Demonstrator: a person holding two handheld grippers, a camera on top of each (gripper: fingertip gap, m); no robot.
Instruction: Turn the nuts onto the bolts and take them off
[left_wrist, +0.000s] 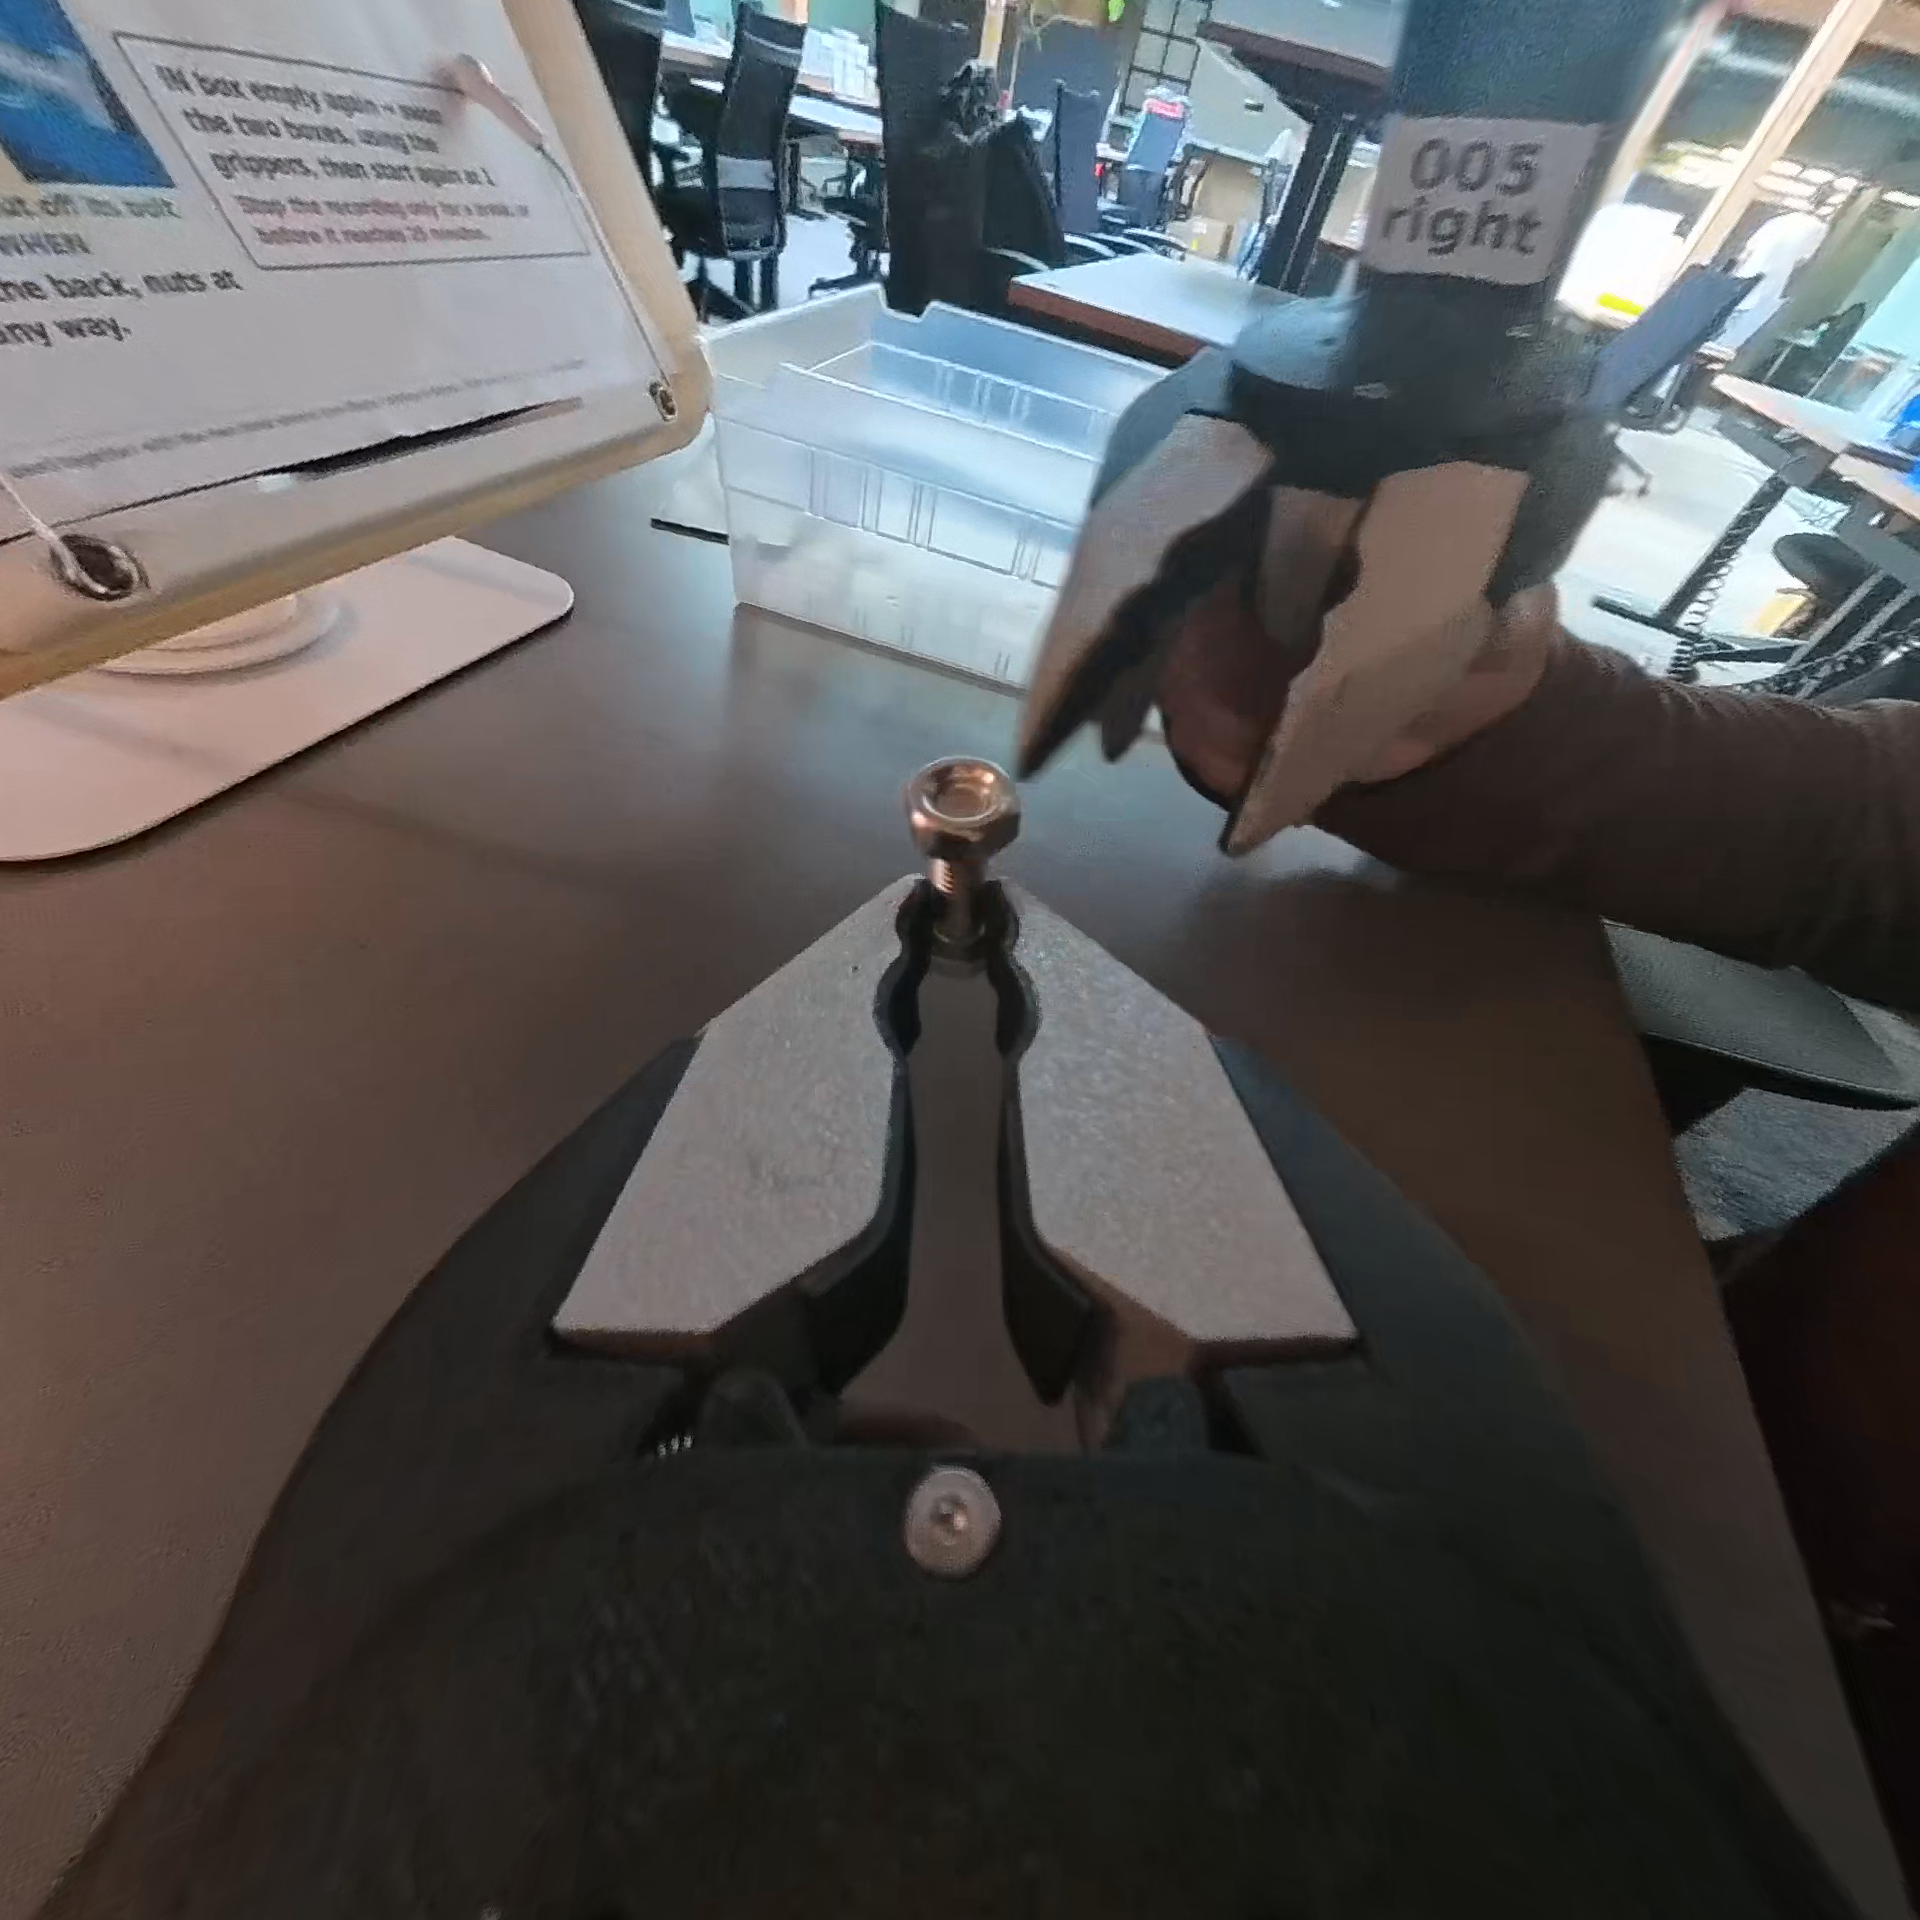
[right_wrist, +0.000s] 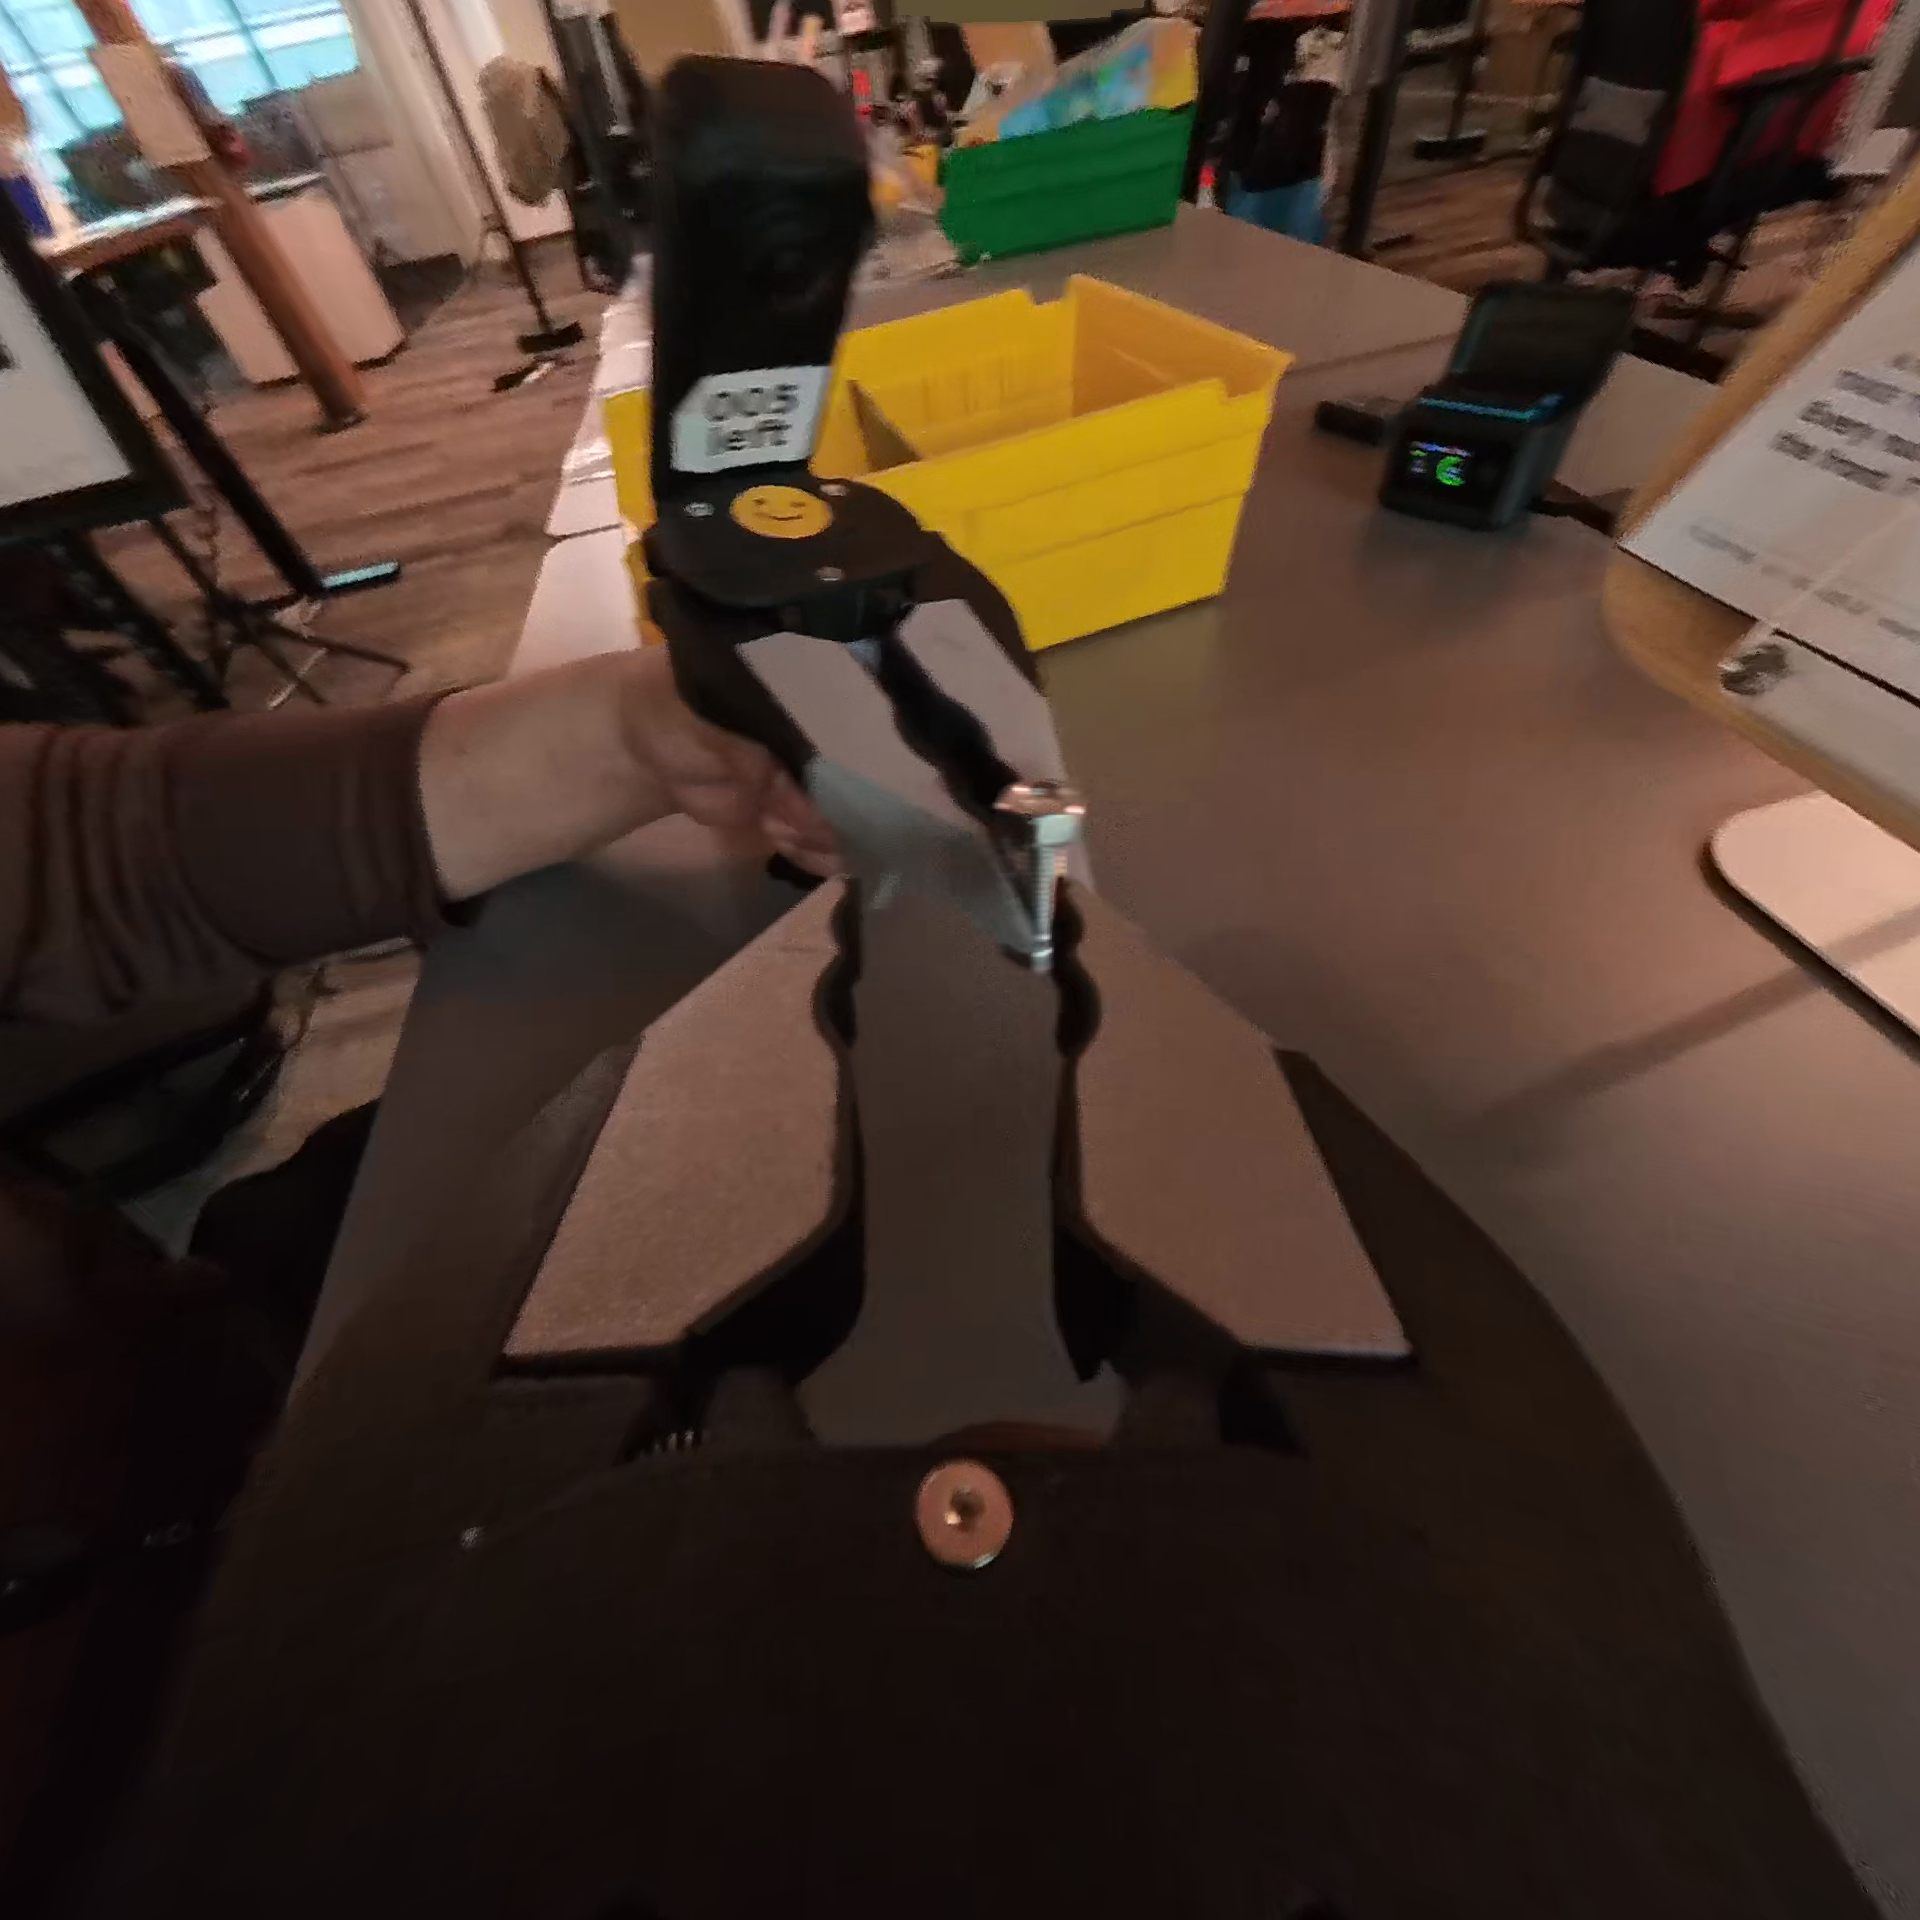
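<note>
While the left wrist view looks straight down its own fingers, the left gripper (left_wrist: 951, 914) pinches the lower end of a bolt (left_wrist: 948, 896) at its tips, the shaft standing above the dark worktop (left_wrist: 416, 987) with a nut (left_wrist: 961, 810) at its top end. Just right of the nut the right gripper (left_wrist: 1127, 805) hangs tips-down with its fingers spread and nothing between them, a hand (left_wrist: 1455, 686) behind it. Only this view shows the clear bin (left_wrist: 894, 520) at the back and the white instruction stand (left_wrist: 312, 312) on the left.

From the right wrist view the bolt (right_wrist: 1039, 883) lies against the right finger tip of the parted right gripper (right_wrist: 961, 925), held by the left gripper (right_wrist: 997, 821). Only here appear the yellow bin (right_wrist: 1091, 488) and a small black device (right_wrist: 1486, 426) with a lit screen.
</note>
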